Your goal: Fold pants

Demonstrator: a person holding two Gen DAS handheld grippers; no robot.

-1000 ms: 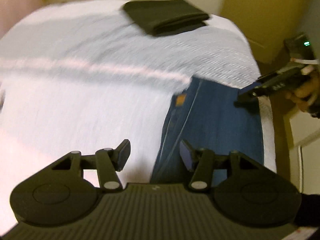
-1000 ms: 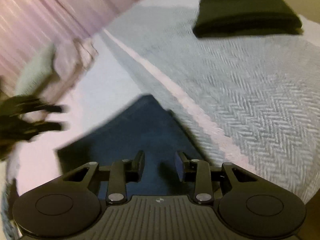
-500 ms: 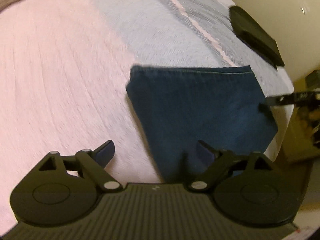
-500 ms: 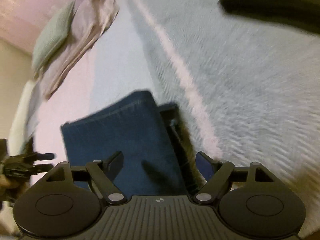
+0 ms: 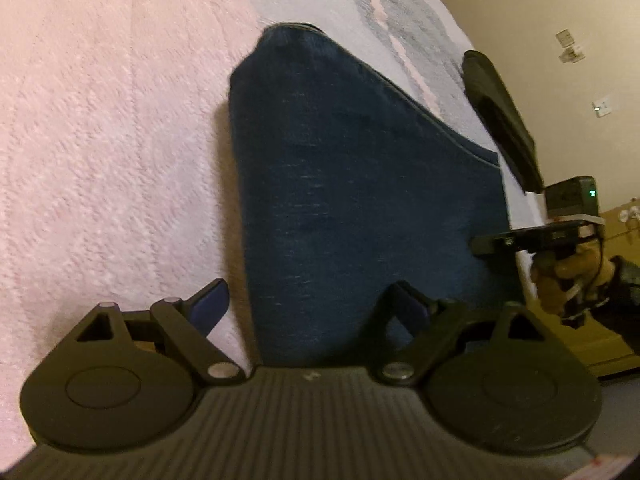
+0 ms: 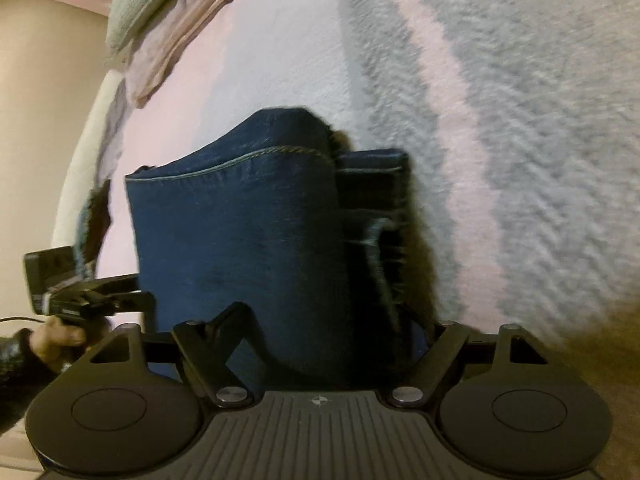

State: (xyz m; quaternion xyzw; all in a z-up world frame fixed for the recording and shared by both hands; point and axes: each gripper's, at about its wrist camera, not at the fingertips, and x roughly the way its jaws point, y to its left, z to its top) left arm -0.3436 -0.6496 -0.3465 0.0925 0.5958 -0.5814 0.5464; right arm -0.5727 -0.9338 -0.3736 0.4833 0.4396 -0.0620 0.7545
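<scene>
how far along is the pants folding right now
Mostly done: the dark blue denim pants lie on the pale woven bedspread as a compact folded bundle. In hand: nothing; the left gripper and right gripper have just been opening and straddle its near edge. Left: perhaps one more fold or moving it by the folded black garment.

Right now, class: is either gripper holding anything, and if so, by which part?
Nothing is held. The left gripper and the right gripper both stand open over the near edge of the folded jeans, pads not pressing.
</scene>
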